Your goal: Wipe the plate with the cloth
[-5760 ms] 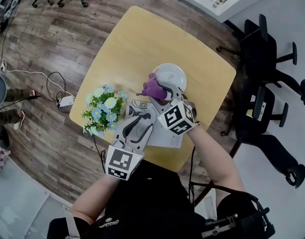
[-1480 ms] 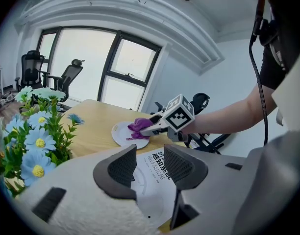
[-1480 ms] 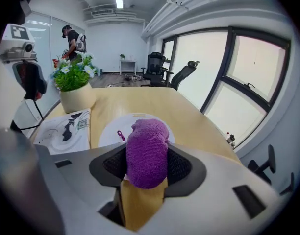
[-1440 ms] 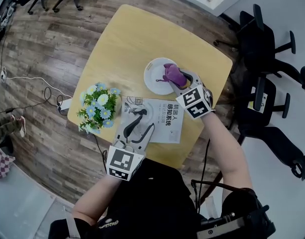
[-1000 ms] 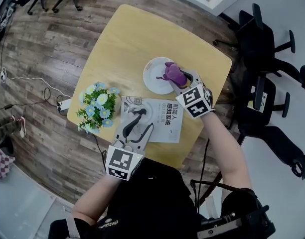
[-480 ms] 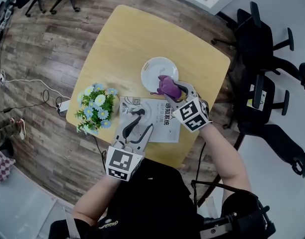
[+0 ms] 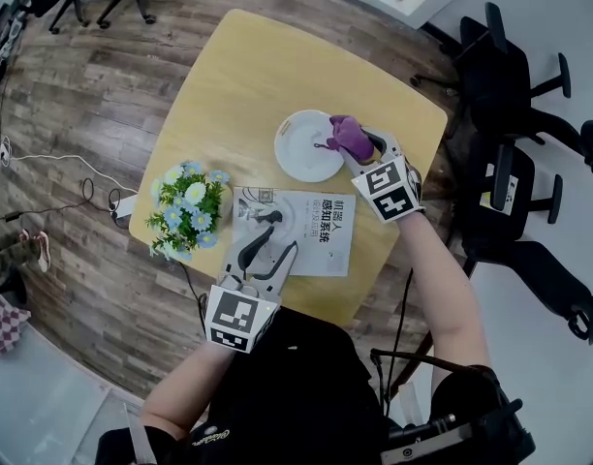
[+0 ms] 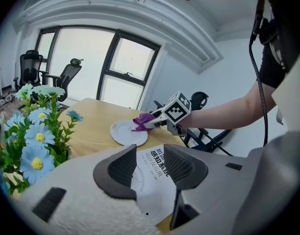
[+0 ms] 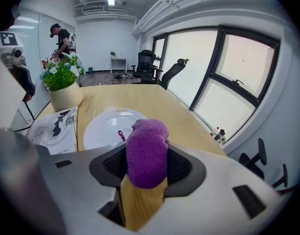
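**Cloth shifts to the plate's right rim**

Half a second ago the right gripper (image 9: 147,166) held the cloth (image 7: 346,137) over the plate's (image 7: 301,153) near edge. It now holds it at the right rim, on the person's right. Its jaws are clamped on the purple cloth, which bulges up and forward between the pads as a rounded wad. A small loop of the cloth hangs toward the white plate. Whether the wad presses on the rim or sits just above it cannot be told.

The plate lies flat on the wooden table (image 7: 248,76), toward its right side. The left gripper (image 8: 145,166) has not moved. It hangs over the near end of a printed booklet (image 7: 306,229) with its jaws apart and nothing between them. The booklet lies just nearer than the plate, and a pot of blue and white flowers (image 7: 190,211) stands just beside the booklet's left edge, at the table's left corner.
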{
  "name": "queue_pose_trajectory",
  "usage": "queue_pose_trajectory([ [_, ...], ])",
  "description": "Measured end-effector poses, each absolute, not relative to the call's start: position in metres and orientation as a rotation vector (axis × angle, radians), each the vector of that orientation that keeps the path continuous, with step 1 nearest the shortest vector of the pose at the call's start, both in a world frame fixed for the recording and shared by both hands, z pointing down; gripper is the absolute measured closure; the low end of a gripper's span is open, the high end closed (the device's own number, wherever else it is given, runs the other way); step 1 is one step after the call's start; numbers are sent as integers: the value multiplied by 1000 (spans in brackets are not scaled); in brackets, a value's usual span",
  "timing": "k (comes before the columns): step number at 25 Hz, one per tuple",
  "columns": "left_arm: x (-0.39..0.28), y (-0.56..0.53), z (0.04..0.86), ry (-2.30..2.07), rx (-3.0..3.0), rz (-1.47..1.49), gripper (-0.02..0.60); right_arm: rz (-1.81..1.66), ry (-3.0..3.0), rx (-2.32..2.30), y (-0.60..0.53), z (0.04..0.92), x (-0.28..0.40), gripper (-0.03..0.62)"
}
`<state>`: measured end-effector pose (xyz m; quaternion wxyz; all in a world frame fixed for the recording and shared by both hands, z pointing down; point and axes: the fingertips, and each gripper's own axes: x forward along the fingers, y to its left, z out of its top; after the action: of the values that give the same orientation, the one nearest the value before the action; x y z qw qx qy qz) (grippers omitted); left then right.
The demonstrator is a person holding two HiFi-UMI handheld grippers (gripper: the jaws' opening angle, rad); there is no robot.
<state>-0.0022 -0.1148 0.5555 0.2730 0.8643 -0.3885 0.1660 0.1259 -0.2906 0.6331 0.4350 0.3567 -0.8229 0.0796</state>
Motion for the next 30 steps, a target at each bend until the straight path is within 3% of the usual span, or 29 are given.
queue_pose_trajectory([
  [14, 2, -118, 551, -1036, 2332, 441, 404, 205, -2102, 744, -224, 635, 107, 405],
  [30, 1, -109, 555, -1038, 2334, 446, 403, 150, -1999, 877, -291, 632, 145, 405],
])
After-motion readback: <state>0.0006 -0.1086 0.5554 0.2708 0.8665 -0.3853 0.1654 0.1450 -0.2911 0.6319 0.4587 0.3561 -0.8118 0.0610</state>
